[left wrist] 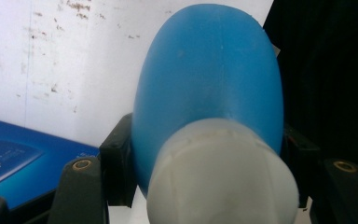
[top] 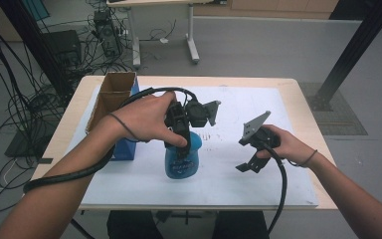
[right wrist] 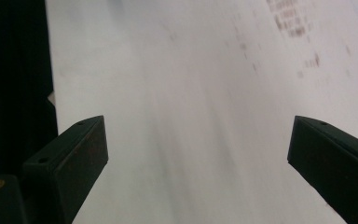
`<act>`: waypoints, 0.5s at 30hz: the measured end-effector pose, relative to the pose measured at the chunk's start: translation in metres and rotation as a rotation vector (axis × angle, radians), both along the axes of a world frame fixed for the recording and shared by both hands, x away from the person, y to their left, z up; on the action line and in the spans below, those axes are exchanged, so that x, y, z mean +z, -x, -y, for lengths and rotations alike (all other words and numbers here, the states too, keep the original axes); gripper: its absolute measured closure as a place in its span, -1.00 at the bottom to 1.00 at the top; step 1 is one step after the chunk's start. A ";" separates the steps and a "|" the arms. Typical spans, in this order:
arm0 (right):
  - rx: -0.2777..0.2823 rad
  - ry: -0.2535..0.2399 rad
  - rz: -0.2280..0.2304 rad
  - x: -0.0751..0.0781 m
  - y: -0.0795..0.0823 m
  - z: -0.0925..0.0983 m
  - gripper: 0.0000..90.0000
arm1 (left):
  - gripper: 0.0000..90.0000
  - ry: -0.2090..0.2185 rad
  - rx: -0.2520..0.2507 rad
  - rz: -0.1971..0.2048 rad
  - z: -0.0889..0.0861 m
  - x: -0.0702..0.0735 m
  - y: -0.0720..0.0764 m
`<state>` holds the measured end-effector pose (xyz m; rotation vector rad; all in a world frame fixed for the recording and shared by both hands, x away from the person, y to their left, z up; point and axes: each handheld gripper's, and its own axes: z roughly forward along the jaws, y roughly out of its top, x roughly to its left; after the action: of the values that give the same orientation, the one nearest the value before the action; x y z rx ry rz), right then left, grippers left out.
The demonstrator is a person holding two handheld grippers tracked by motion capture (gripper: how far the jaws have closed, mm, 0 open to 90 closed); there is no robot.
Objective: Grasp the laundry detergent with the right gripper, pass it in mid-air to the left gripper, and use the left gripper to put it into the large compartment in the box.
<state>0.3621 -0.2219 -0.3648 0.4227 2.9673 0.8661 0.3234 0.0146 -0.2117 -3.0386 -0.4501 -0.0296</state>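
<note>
L gripper (top: 181, 137) is clamped on the blue bottle (top: 183, 159), jaws pressing its sides just below the whitish cap (left wrist: 221, 175); in the left gripper view the bottle body (left wrist: 209, 74) sits between the two black jaws w/ the cap nearest the camera. Bottle stands upright on the white sheet (top: 129, 189), roughly mid-table, a bit toward the near edge & left of centre. L hand (top: 146, 117) wraps the gripper from above, cable looping back over the forearm toward the near-left corner.

R gripper (top: 248, 167) is held over the sheet right of the bottle, well apart from it, jaws spread wide w/ nothing between them; the right gripper view shows bare sheet (right wrist: 191, 116) between the jaws, blurred, w/ faint brown specks. R hand (top: 281, 144) grips it, grey plate on top.

Blue box (top: 124, 149) lies on the table just left of the bottle, by the L forearm; its corner shows in the left gripper view (left wrist: 14, 163). Open cardboard box (top: 112, 94) stands behind it, near the far-left corner.
</note>
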 end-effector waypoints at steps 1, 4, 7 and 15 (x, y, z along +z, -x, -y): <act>-0.015 0.021 -0.005 0.000 -0.002 0.003 -0.87 | -0.17 -0.008 0.000 -0.002 -0.001 0.000 0.000; -0.058 0.081 -0.019 0.001 -0.006 0.011 -0.85 | -0.17 -0.004 0.004 -0.002 -0.002 0.001 0.000; -0.126 0.155 -0.048 0.002 -0.013 0.022 -0.81 | -0.17 -0.006 0.016 -0.013 -0.003 0.001 -0.002; -0.261 0.321 -0.121 -0.005 -0.026 0.036 -0.75 | -0.17 -0.007 0.032 -0.004 -0.007 0.004 -0.004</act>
<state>0.3881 -0.2576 -0.3695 0.8441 2.9835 0.3433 0.3276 0.0220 -0.2076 -3.0232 -0.4968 -0.0230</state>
